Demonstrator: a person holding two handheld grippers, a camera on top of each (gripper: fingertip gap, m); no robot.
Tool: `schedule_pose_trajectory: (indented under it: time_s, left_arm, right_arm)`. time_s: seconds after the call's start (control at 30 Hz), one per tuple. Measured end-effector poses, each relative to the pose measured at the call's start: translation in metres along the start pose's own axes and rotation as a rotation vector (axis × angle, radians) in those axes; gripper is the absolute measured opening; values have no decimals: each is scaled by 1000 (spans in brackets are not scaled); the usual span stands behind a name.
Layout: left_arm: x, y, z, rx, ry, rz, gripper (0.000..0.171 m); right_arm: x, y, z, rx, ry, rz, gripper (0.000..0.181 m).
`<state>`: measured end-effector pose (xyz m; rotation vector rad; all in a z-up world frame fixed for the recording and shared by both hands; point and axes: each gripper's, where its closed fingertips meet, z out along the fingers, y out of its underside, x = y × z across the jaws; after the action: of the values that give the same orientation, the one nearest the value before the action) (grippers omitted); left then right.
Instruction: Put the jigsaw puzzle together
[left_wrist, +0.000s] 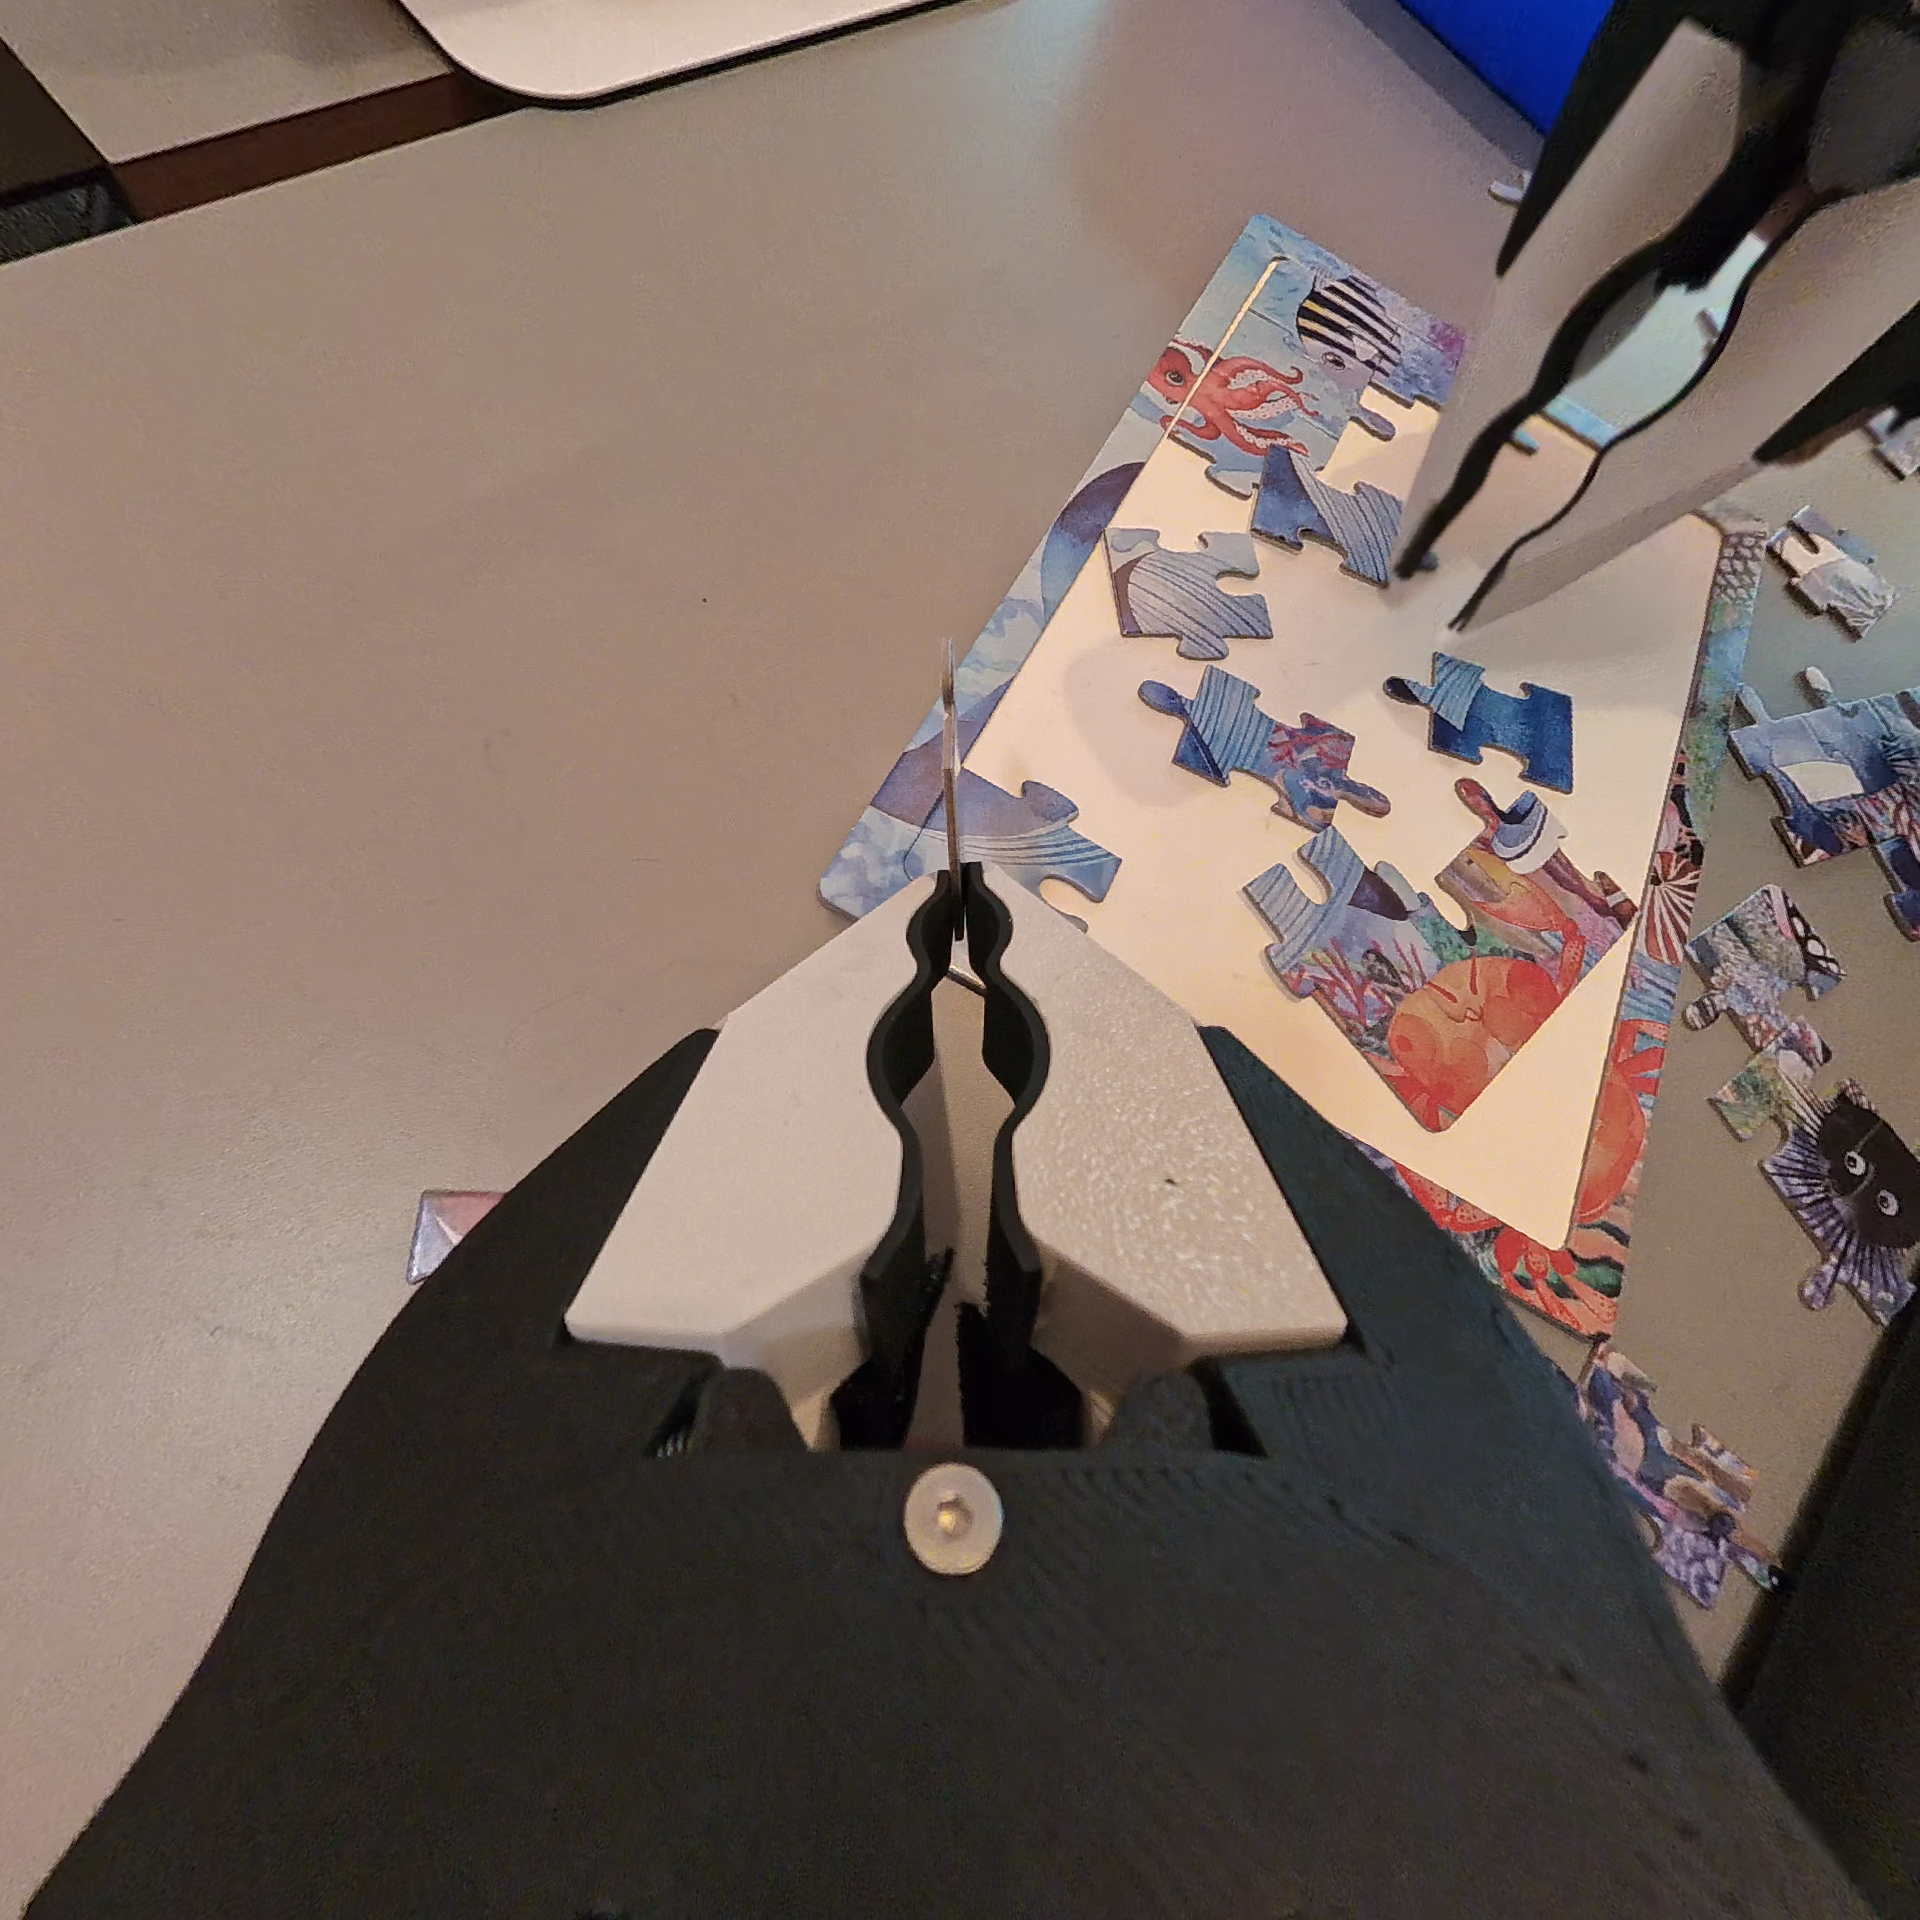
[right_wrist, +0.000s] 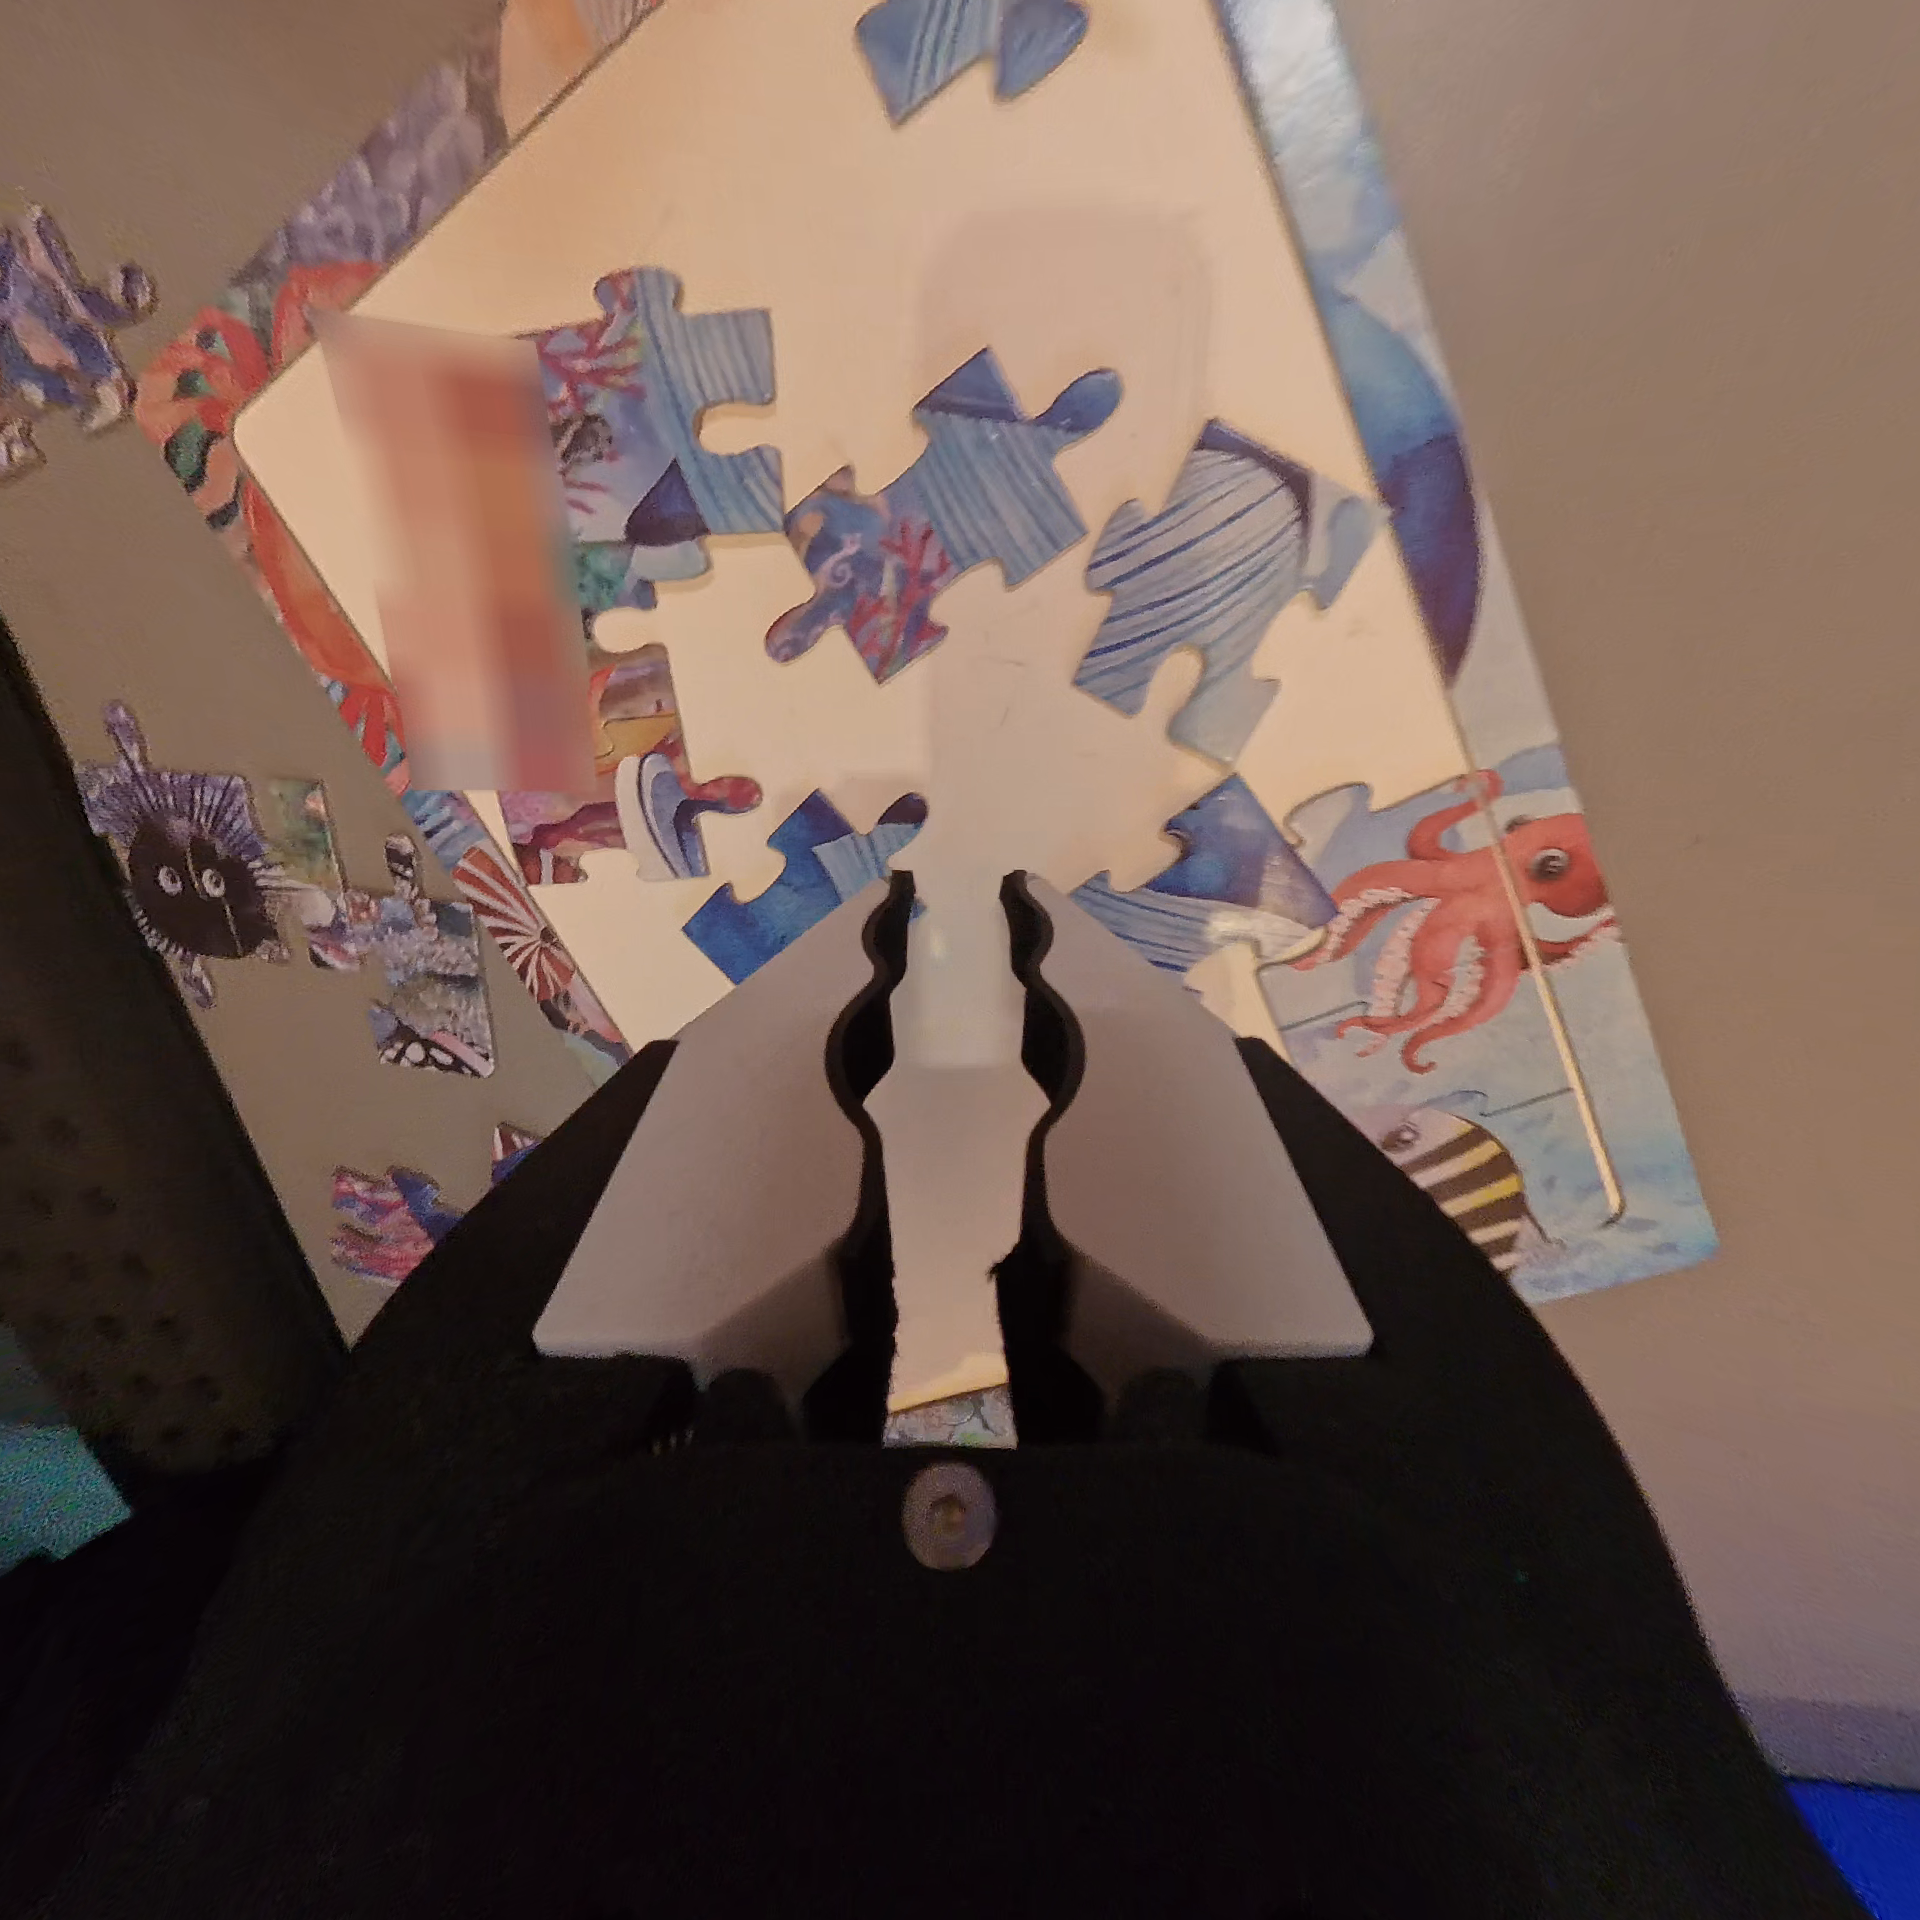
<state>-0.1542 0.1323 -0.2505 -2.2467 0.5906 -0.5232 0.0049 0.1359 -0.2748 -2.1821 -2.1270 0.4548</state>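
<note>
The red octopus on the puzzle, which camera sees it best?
The right wrist view: the red octopus printed on the blue puzzle board appears large and near, with its eye and curling arms clear. In the left wrist view the same octopus is farther off and smaller, though unobstructed.

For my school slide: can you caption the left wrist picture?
Left gripper pinches one puzzle piece edge-on beside the half-filled puzzle tray.

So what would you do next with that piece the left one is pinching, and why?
Probably carry the held piece over the tray and turn it flat. The left gripper pinches it on edge, so it can't yet be laid down. The right gripper hangs open over the loose pieces.
</note>
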Motion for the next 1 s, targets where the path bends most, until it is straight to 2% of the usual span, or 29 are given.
schedule_pose_trajectory:
  time_s: [0.17, 0.37, 0.77, 1.0]
  left_arm:
    - [0, 0, 0, 2, 2, 0, 0]
    - [0, 0, 0, 2, 1, 1, 0]
    - [1, 0, 1, 1, 3, 5, 0]
    - [2, 0, 0, 0, 3, 7, 0]
  right_arm:
    - [37, -7, -23, 121, 134, 125, 37]
    - [64, -2, -36, 173, 220, 227, 42]
    - [47, 11, -13, 55, 122, 210, 42]
    - [46, 10, 0, -9, 155, 213, 43]
